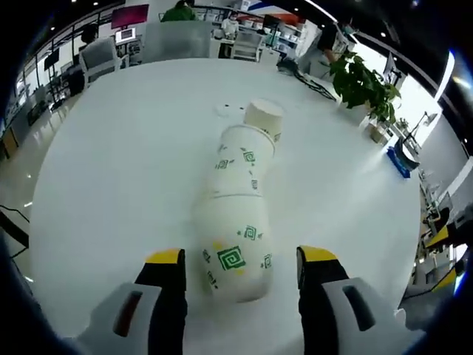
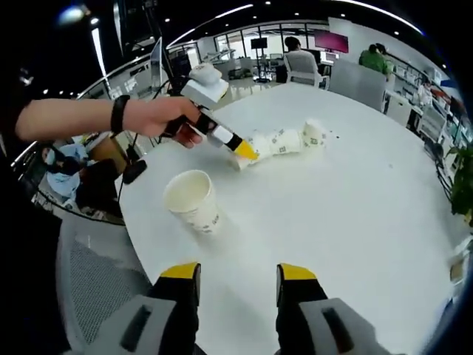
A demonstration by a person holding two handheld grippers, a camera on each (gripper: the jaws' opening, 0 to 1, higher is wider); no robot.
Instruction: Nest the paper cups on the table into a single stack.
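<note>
A stack of nested white paper cups (image 1: 238,200) with green square patterns lies on its side on the round white table (image 1: 118,185), its wide end toward me. My left gripper (image 1: 242,257) is open, and its yellow-tipped jaws flank that near end with small gaps on both sides. In the right gripper view the same stack (image 2: 284,142) lies far across the table, with a hand holding the left gripper (image 2: 244,151) at its end. A single cup (image 2: 194,200) stands upright, mouth up, ahead and left of my right gripper (image 2: 238,275), which is open with nothing between its fingers.
A potted plant (image 1: 362,81) stands past the table's far right edge. Office chairs (image 1: 100,59) and desks ring the table. A grey mesh chair (image 2: 96,296) sits close to the near table edge. Bare tabletop (image 2: 355,222) spreads right of the single cup.
</note>
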